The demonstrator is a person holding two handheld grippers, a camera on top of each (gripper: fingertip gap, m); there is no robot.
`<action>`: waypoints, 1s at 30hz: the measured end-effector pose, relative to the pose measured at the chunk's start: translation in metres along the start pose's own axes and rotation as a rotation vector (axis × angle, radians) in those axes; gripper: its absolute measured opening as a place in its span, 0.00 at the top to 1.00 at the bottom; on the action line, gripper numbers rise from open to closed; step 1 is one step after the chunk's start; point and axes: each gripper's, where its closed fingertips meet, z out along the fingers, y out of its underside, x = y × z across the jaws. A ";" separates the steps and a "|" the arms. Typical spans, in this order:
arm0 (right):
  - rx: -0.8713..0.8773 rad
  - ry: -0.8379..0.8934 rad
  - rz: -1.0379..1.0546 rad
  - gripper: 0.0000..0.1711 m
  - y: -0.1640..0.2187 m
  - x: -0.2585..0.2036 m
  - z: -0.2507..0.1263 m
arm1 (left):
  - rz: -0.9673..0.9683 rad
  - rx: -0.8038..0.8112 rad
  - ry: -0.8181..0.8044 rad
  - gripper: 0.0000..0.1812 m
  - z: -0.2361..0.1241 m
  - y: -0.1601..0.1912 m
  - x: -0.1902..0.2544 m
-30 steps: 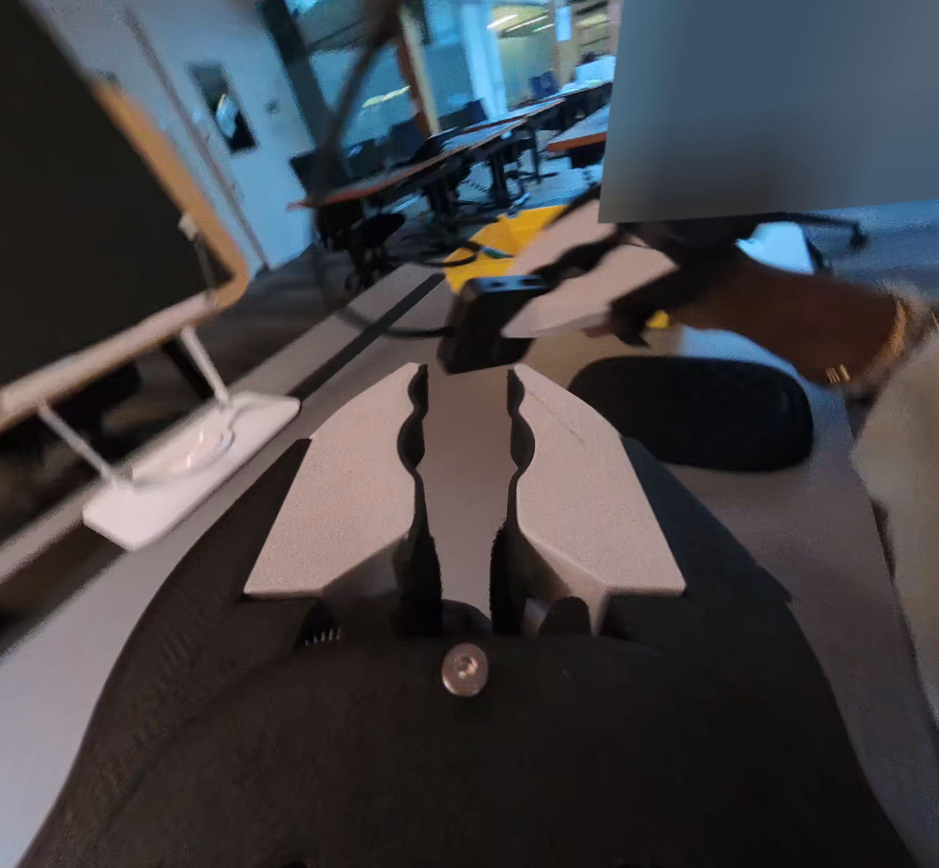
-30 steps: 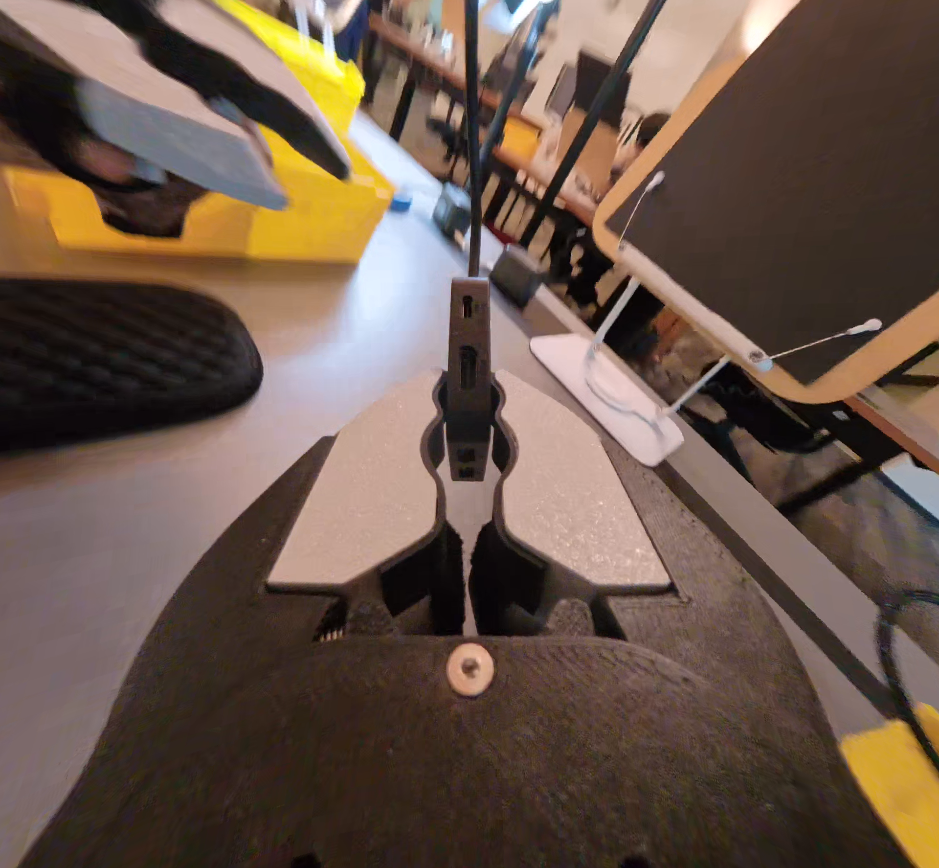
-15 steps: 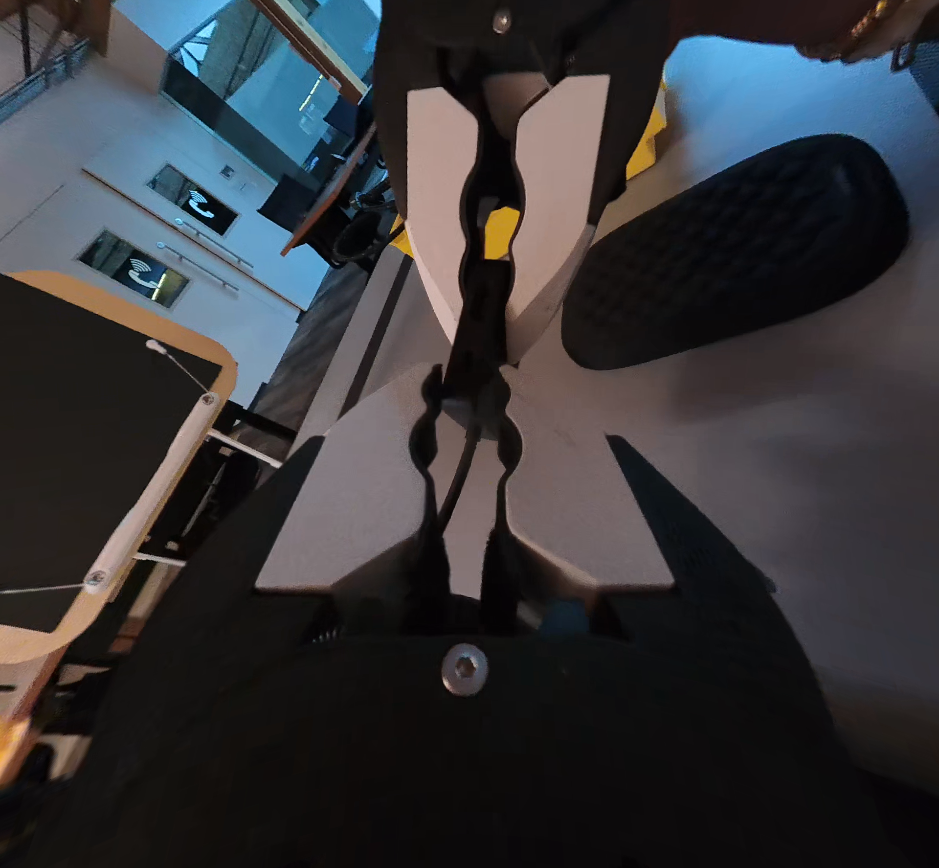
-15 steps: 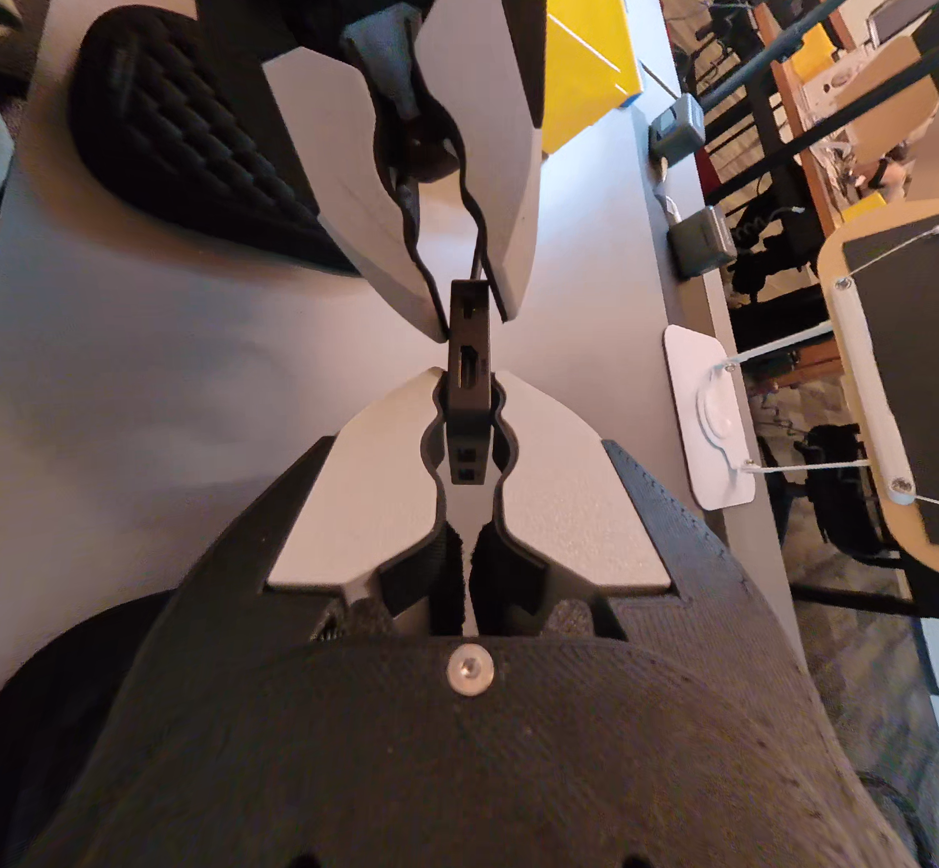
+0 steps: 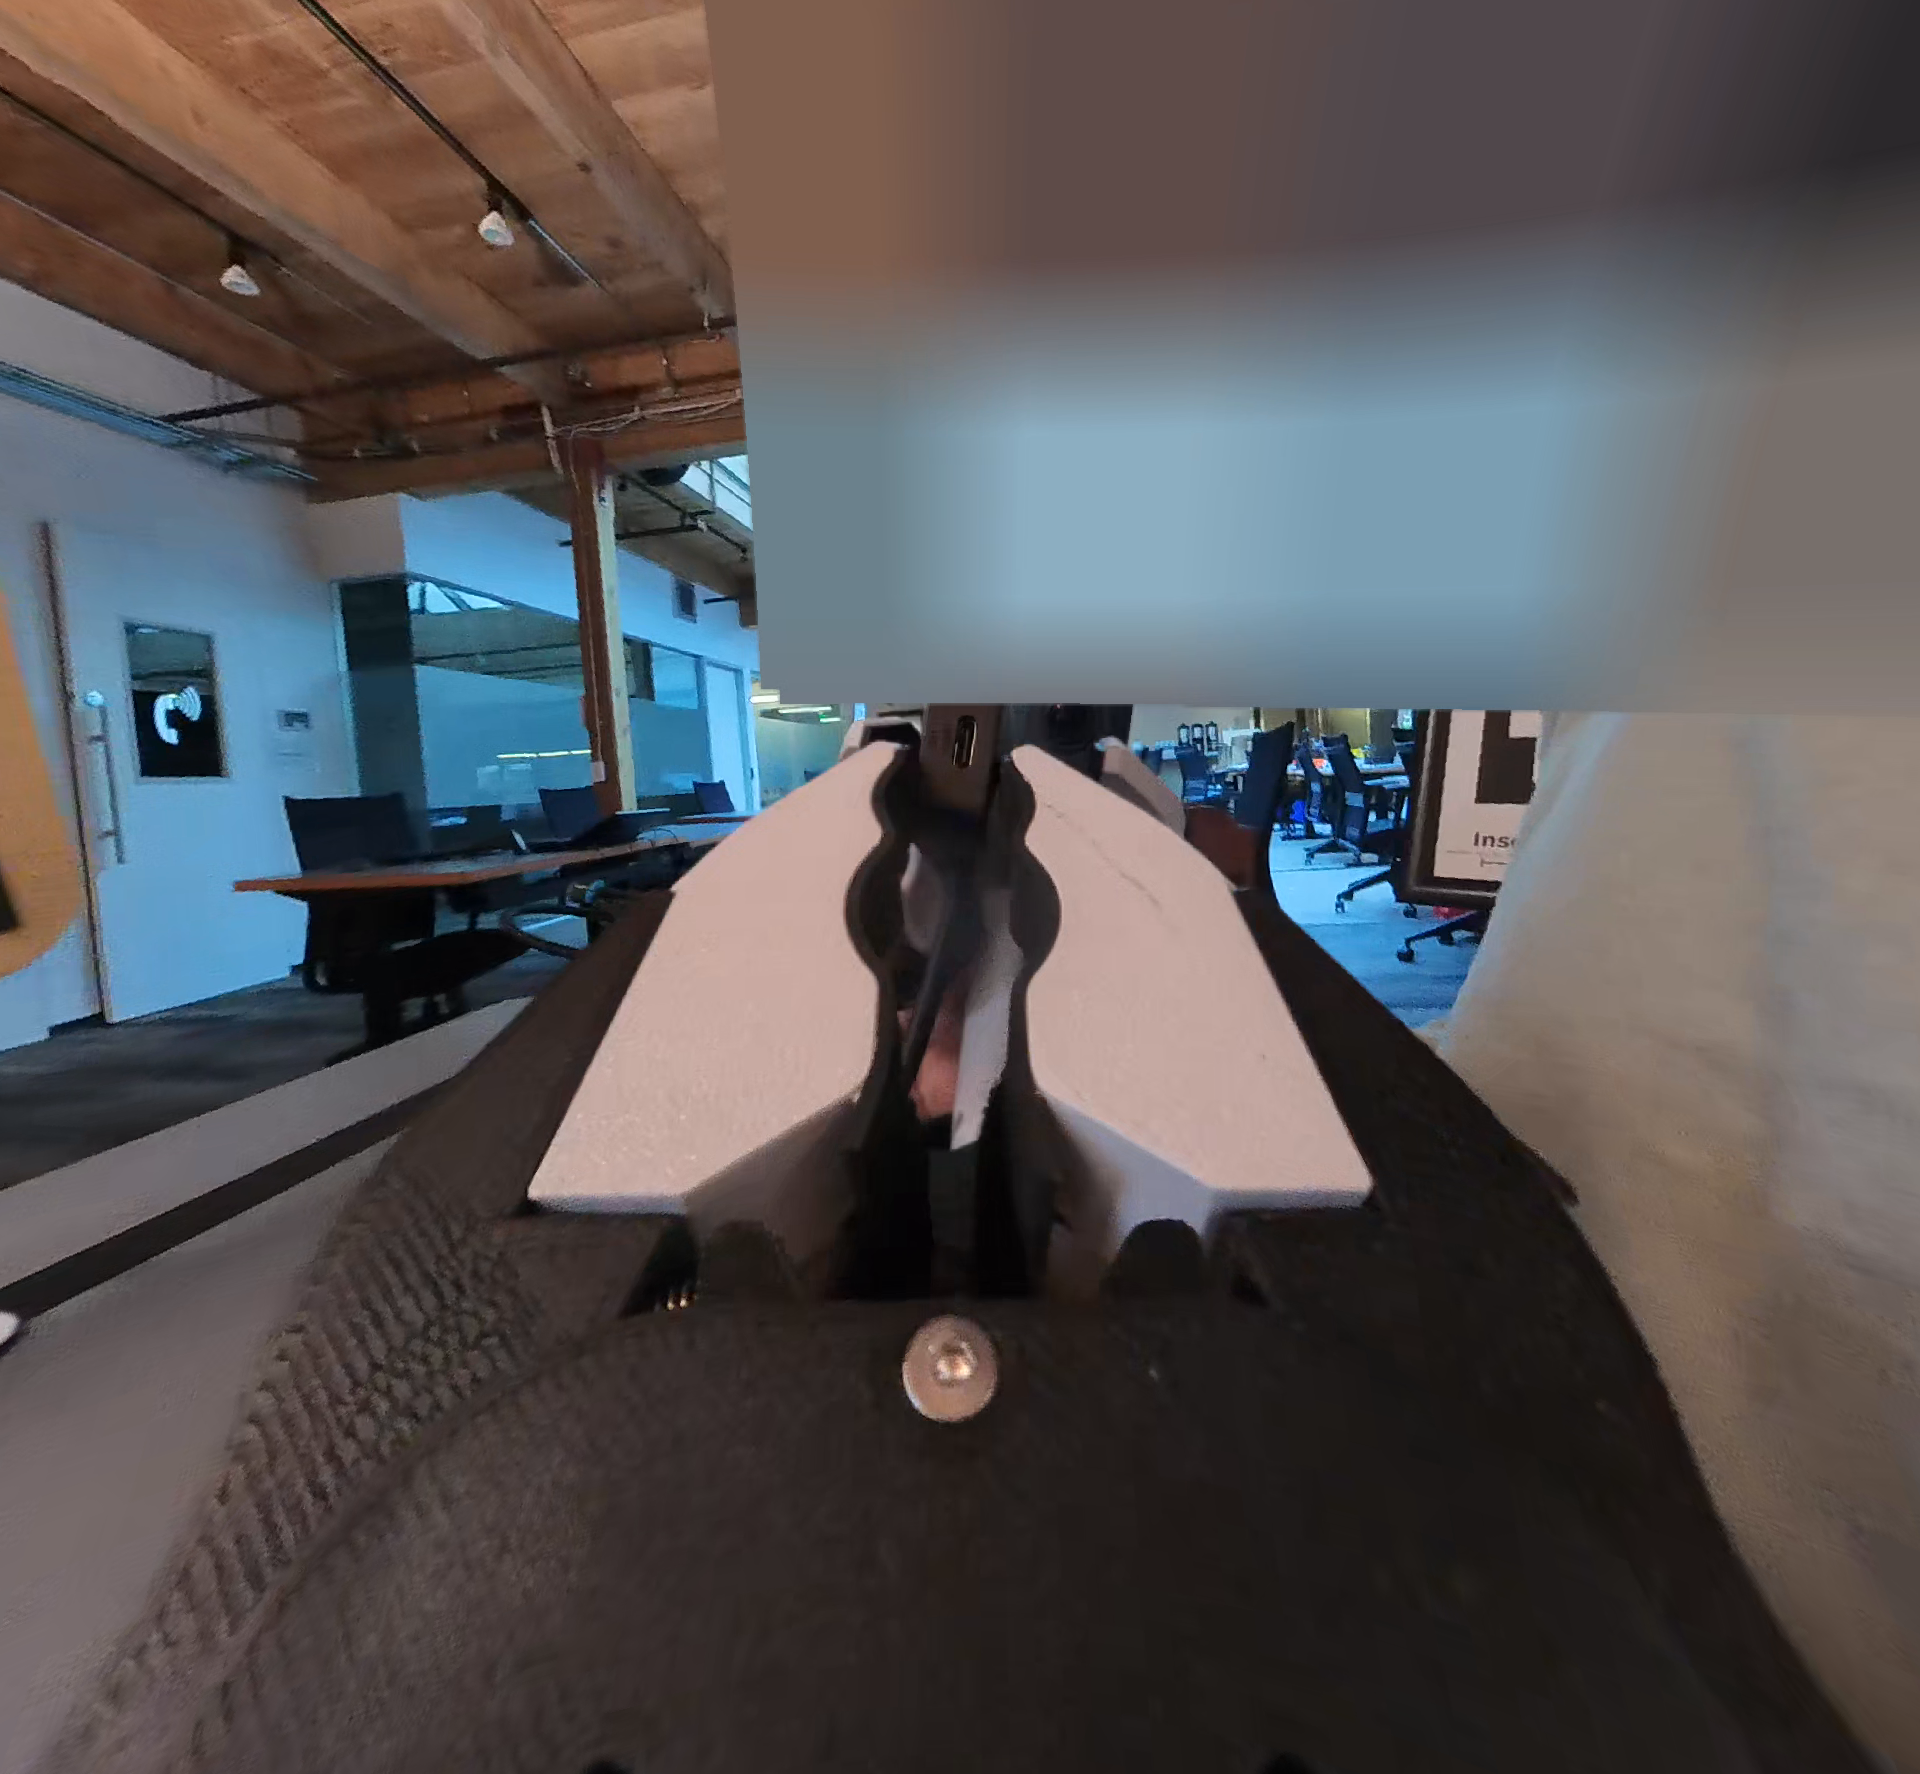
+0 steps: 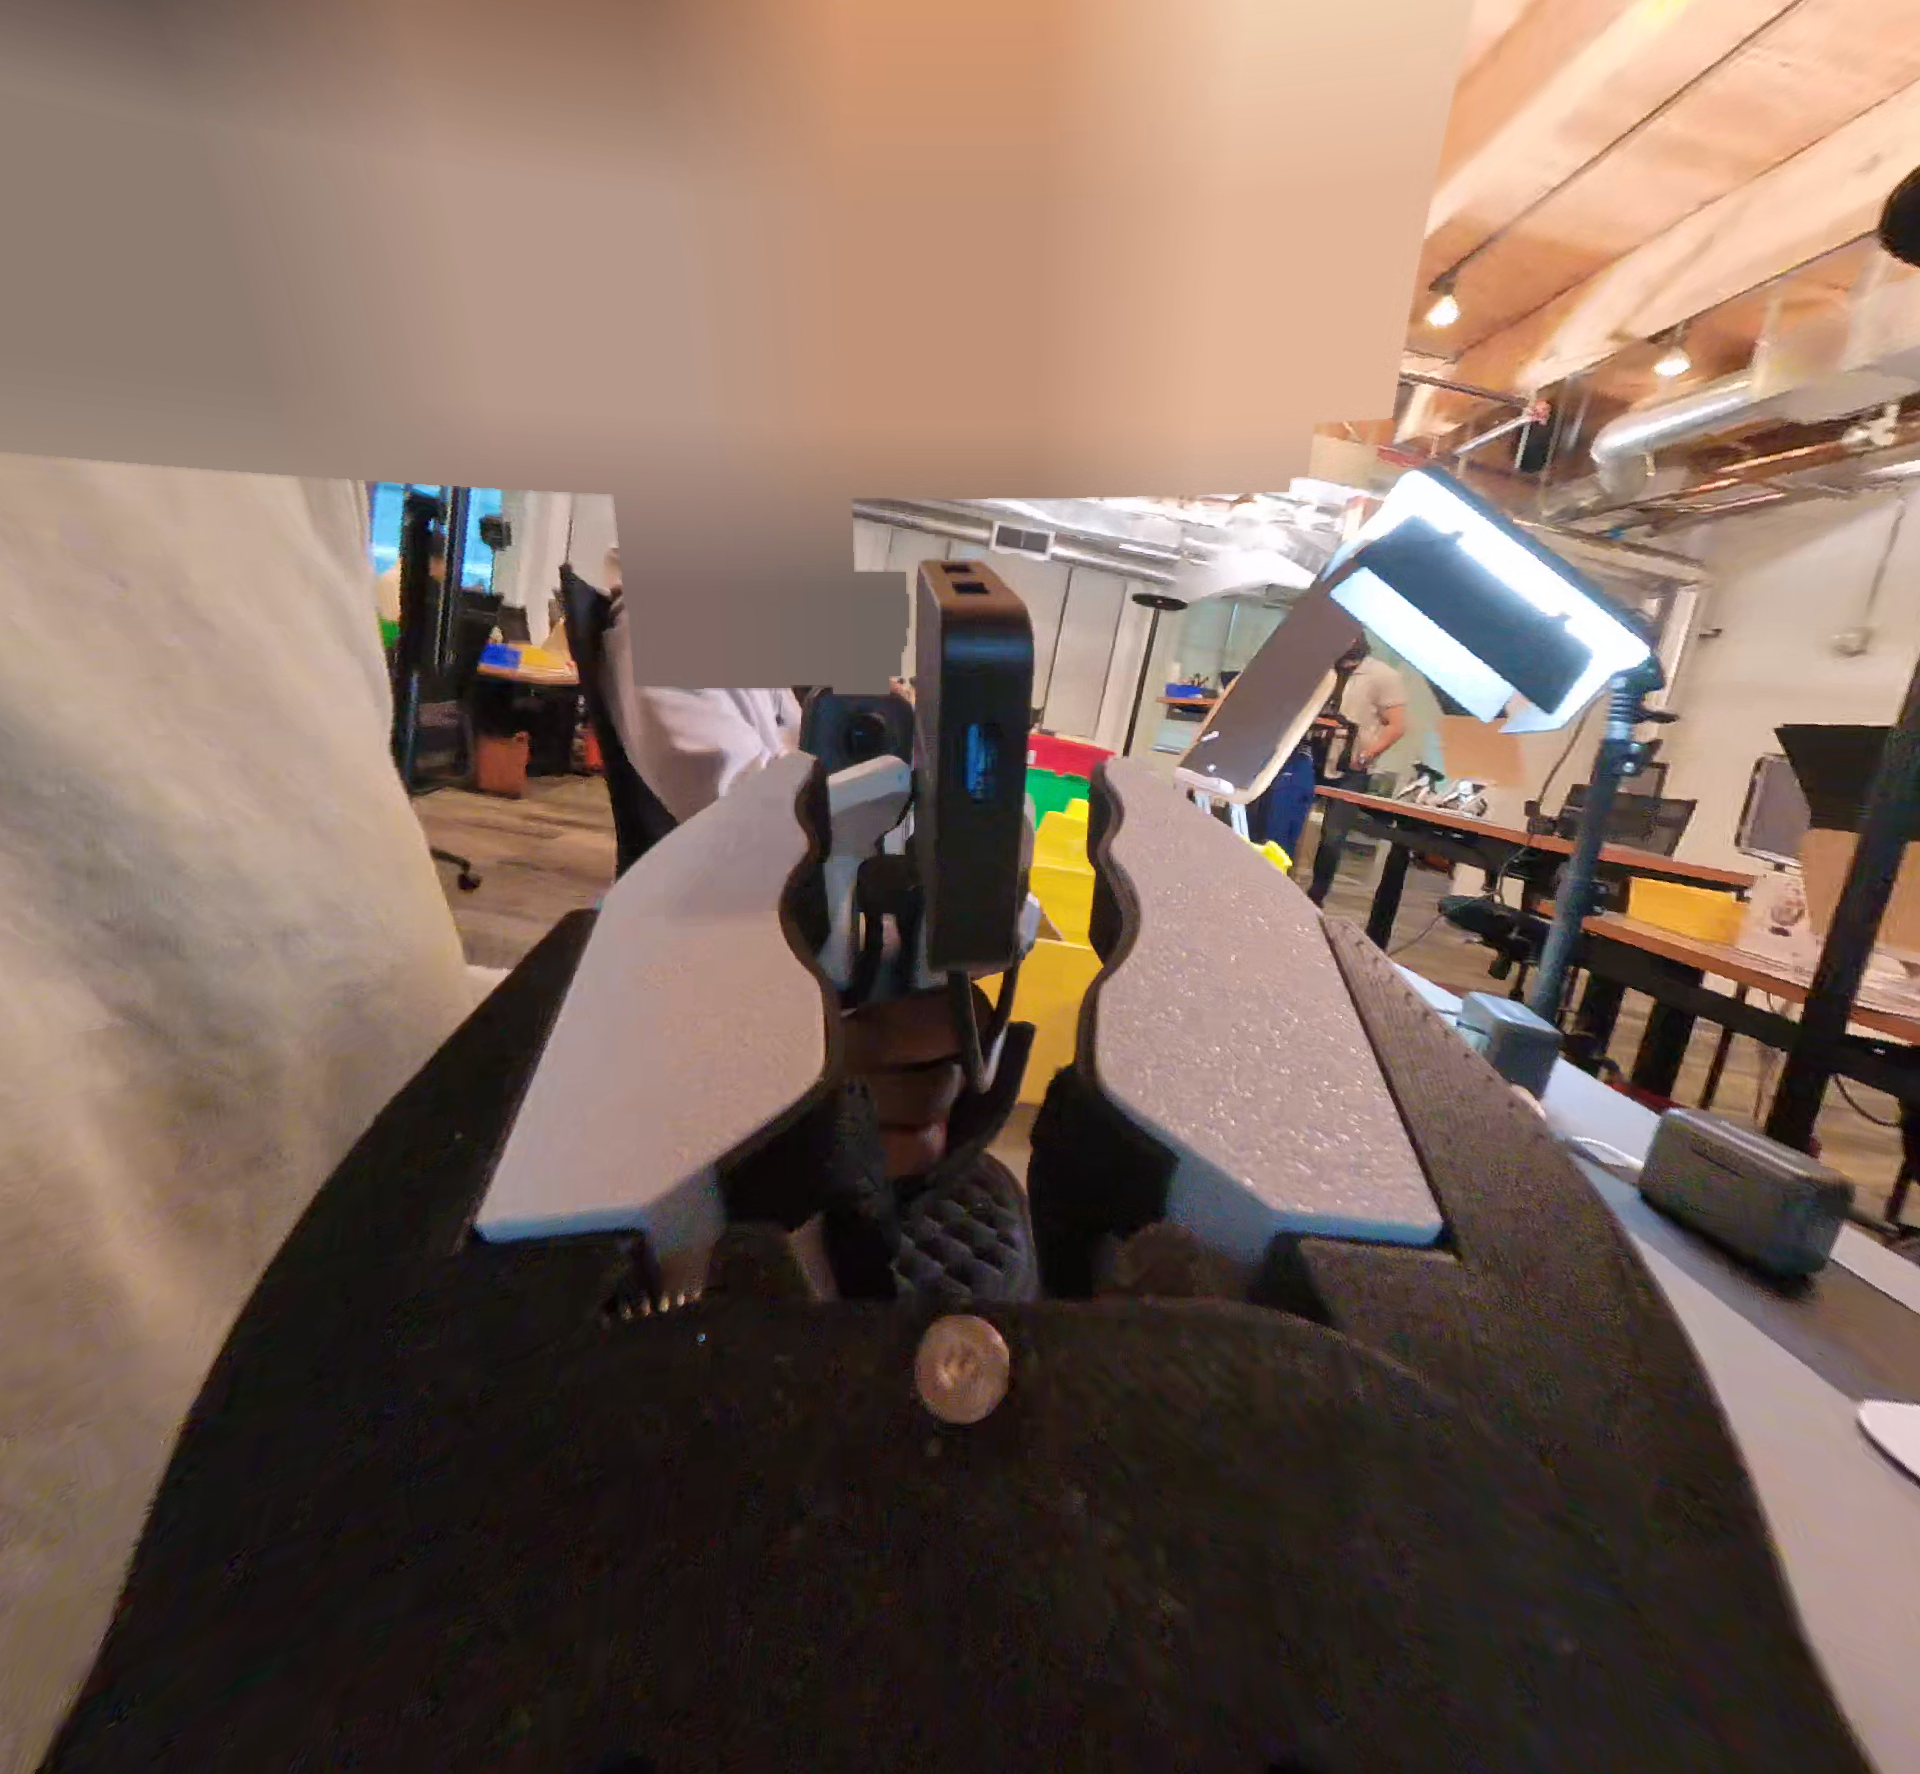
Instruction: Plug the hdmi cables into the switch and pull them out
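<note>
Office backdrop; left gripper point(image 5: 954, 768) clamps switch point(image 6: 971, 768); right gripper point(image 6: 956, 789) released.

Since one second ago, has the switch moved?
Yes. The switch left the right gripper, now open, and rose from the table; the left gripper holds it higher than the yellow bin.

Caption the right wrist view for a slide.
Right claw open; upright black switch gripped by the left claw beyond.
</note>
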 end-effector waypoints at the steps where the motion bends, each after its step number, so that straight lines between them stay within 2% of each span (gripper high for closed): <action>1: -0.027 -0.018 -0.028 0.76 0.005 -0.004 0.002 | 0.002 -0.015 0.007 0.92 0.002 0.004 0.003; 2: -0.056 -0.034 -0.063 0.86 0.009 -0.007 0.004 | 0.002 -0.029 0.012 0.91 0.004 0.008 0.005; 4: -0.097 -0.048 -0.094 0.91 0.010 -0.009 0.003 | -0.022 -0.027 0.014 0.91 0.003 0.009 0.007; 9: -0.259 -0.008 -0.258 0.92 0.019 -0.003 -0.009 | 0.013 -0.121 -0.092 0.86 -0.003 0.018 0.001; 12: -0.279 0.041 -0.317 0.92 0.011 0.003 -0.020 | 0.031 -0.149 -0.137 0.83 -0.013 0.012 0.003; 16: -0.313 0.119 -0.386 0.92 -0.001 0.015 -0.039 | 0.100 -0.186 -0.172 0.82 -0.037 -0.016 0.011; 19: -0.354 0.170 -0.438 0.92 -0.009 0.020 -0.053 | 0.223 -0.222 -0.241 0.82 -0.066 -0.058 0.010; 21: -0.368 0.193 -0.465 0.92 -0.014 0.022 -0.060 | 0.343 -0.301 -0.320 0.81 -0.090 -0.082 0.003; 24: -0.393 0.227 -0.493 0.92 -0.021 0.024 -0.068 | 0.577 -0.595 -0.448 0.80 -0.144 -0.098 -0.024; 27: -0.403 0.251 -0.520 0.92 -0.027 0.025 -0.072 | 0.761 -1.027 -0.570 0.79 -0.227 -0.091 -0.079; 30: -0.397 0.267 -0.529 0.92 -0.032 0.026 -0.074 | 0.826 -1.536 -0.462 0.77 -0.312 -0.051 -0.112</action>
